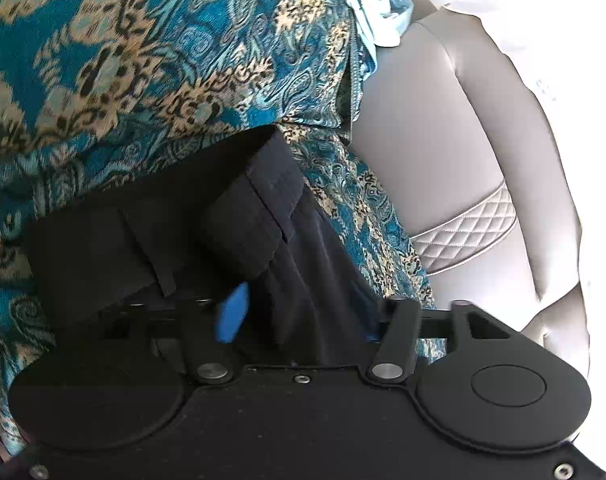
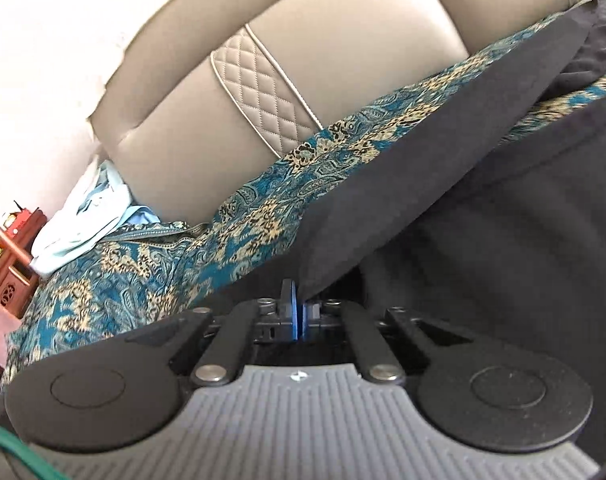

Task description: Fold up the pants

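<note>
Black pants (image 1: 239, 220) lie on a teal and gold patterned cover. In the left wrist view the waistband end with belt loops is bunched between the jaws of my left gripper (image 1: 299, 320); a blue pad (image 1: 233, 318) shows on the left and cloth hides the right one. The jaws stand apart with cloth between them. In the right wrist view my right gripper (image 2: 299, 316) is shut, blue pads together, on a thin edge of the pants (image 2: 423, 184), which stretch up to the right.
The patterned cover (image 1: 103, 60) (image 2: 143, 264) drapes a grey leather sofa (image 1: 423, 120) (image 2: 343, 52) with a quilted band. A light blue garment (image 2: 87, 216) lies at the sofa's end. Wooden furniture (image 2: 7, 264) stands at far left.
</note>
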The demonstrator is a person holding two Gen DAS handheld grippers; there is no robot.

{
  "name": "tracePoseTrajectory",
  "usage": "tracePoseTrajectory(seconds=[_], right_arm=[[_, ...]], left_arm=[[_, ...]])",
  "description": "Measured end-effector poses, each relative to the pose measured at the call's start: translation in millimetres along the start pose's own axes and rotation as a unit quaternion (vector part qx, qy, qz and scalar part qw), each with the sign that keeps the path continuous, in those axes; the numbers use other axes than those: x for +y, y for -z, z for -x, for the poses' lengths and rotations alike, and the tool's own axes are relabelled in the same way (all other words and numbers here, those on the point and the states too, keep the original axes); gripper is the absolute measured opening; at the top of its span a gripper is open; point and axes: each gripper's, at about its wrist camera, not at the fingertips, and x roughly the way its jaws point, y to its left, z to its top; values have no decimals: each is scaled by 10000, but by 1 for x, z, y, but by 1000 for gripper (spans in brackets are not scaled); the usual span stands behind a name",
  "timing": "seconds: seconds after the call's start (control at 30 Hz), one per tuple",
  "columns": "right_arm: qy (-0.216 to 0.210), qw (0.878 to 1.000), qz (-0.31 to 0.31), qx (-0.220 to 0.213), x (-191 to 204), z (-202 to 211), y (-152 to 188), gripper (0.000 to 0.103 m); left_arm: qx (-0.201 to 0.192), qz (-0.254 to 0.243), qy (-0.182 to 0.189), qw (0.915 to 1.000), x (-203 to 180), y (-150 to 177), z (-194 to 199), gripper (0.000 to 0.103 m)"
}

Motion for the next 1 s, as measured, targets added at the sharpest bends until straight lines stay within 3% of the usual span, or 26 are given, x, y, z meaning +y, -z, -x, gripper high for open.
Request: tracePoseTrajectory(seconds=[0.1, 0.17, 0.2, 0.37, 0.5, 0.77, 0.87, 0.93, 1.0], right_arm=[[-37, 9999, -13, -118, 0, 21, 15, 4], [-90, 9997, -46, -207, -2, 35, 26, 4], [-86, 9996, -46, -256, -3, 42, 32, 5], [-49, 9986, -23, -527, -17, 59, 48, 11], [426, 9962, -254, -718, -41, 50, 35, 18], [1304, 9800, -770, -1289, -115, 51, -30, 25], [1605, 9746, -712, -1387, -134, 51, -55, 32], [1829, 9718, -574, -1375, -150, 49, -72, 42], [2146, 9659, -429, -1381, -162, 45, -91, 42]], left_arm=[[-85, -98, -146, 9998, -1, 6, -2, 60], [-154, -149, -228, 9995, -1, 11, -2, 28], [-180, -225, -300, 9991, -1, 14, -1, 6], [-560, -524, -401, 9963, -4, 24, 22, 7], [-975, -714, -569, 9910, -7, 21, 46, 7], [-909, -799, -719, 9900, -4, 18, 57, 7], [-874, -778, -834, 9896, -3, 19, 55, 7], [-851, -755, -892, 9895, -3, 18, 53, 7], [-850, -770, -962, 9887, -2, 17, 51, 7]])
